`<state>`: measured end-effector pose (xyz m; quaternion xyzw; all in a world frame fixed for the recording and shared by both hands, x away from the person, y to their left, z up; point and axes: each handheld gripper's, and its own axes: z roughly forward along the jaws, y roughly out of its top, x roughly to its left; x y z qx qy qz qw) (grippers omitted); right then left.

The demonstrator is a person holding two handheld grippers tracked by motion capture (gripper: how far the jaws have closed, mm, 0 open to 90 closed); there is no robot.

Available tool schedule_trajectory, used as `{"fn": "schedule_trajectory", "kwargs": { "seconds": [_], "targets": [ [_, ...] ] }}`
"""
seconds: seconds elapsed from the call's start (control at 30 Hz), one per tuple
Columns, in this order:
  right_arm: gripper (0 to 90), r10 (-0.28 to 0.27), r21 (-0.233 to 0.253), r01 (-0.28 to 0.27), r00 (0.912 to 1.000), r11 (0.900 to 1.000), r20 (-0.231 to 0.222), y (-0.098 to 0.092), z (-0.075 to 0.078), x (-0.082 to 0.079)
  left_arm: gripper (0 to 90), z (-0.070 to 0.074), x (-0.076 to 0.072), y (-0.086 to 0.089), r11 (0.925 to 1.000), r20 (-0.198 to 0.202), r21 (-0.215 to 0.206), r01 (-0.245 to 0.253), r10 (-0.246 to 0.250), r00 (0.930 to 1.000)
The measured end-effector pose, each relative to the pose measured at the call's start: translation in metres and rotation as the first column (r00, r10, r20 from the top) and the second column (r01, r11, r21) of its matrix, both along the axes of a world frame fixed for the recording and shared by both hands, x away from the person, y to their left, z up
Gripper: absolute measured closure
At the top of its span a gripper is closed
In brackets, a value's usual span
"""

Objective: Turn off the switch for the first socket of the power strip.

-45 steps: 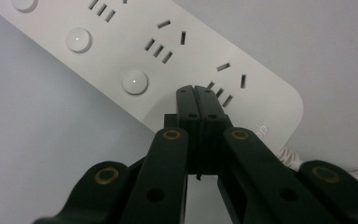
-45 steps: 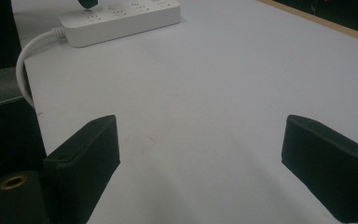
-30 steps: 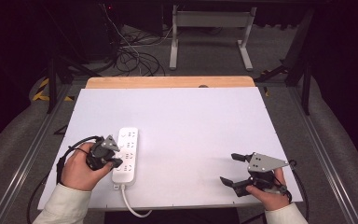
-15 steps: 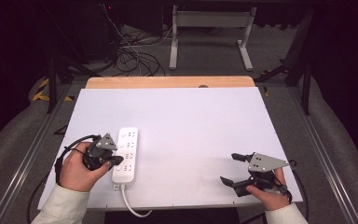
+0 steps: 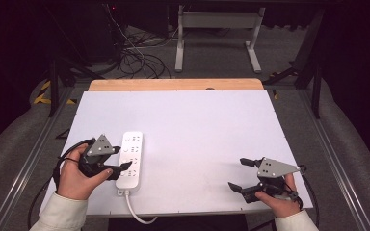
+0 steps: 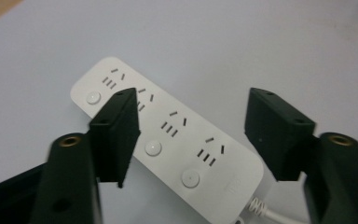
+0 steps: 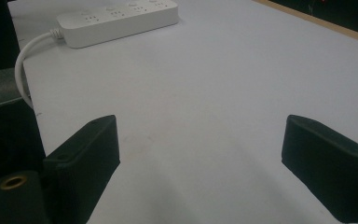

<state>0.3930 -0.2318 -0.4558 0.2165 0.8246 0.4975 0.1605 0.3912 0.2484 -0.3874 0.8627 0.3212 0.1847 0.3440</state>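
A white power strip [image 5: 131, 159] lies on the white table top [image 5: 197, 125] at the near left, its cable [image 5: 137, 216] running off the near edge. My left gripper [image 5: 120, 158] is at the strip's left side, open, one jaw reaching over the strip's near half. In the left gripper view the open gripper [image 6: 191, 102] frames the power strip [image 6: 168, 135], its sockets and round buttons showing between the jaws. My right gripper [image 5: 237, 173] is open at the near right, holding nothing. The right gripper view shows the open right gripper [image 7: 200, 126] over bare table, with the power strip [image 7: 121, 18] far off.
A wooden strip [image 5: 173, 84] edges the table's far side. Beyond it on the floor lie tangled cables [image 5: 135, 57] and a metal frame [image 5: 217, 38]. The strip's cable [image 7: 25, 60] curves down at the left of the right gripper view.
My left hand and gripper have drifted slightly to the left beside the power strip. The right gripper has stayed put.
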Motion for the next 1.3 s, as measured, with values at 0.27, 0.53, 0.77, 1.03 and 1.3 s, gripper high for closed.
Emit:
{"fn": "schedule_trajectory", "kwargs": {
  "seconds": [0.27, 0.53, 0.77, 1.03, 1.3],
  "targets": [
    [11.4, 0.000, 0.001, 0.000, 1.0000, 1.000, 0.006, -0.002, 0.001, 0.000, 18.7, -0.004, -0.005, 0.010, 0.9932, 0.078, -0.116, 0.006, 0.003, 0.9970],
    [10.5, -0.002, 0.003, 0.002, 1.0000, 1.000, 0.007, -0.004, 0.001, -0.001, 11.2, -0.015, -0.013, 0.019, 0.9760, 0.136, -0.217, 0.019, 0.011, 0.9907],
    [9.2, 0.004, 0.001, -0.004, 0.9999, 1.000, 0.012, -0.005, 0.002, -0.002, 8.2, -0.031, -0.021, 0.032, 0.9608, 0.190, -0.277, 0.013, 0.041, 0.9808],
    [9.2, -0.002, 0.001, 0.002, 0.9999, 1.000, 0.011, -0.007, 0.002, -0.001, 10.2, -0.053, -0.029, 0.049, 0.9606, 0.211, -0.278, -0.014, 0.076, 0.9746],
    [9.0, -0.002, 0.003, 0.002, 1.0000, 1.000, 0.007, -0.007, 0.001, 0.000, 10.4, -0.066, -0.034, 0.060, 0.9645, 0.194, -0.264, -0.016, 0.069, 0.9785]
  ]
}}
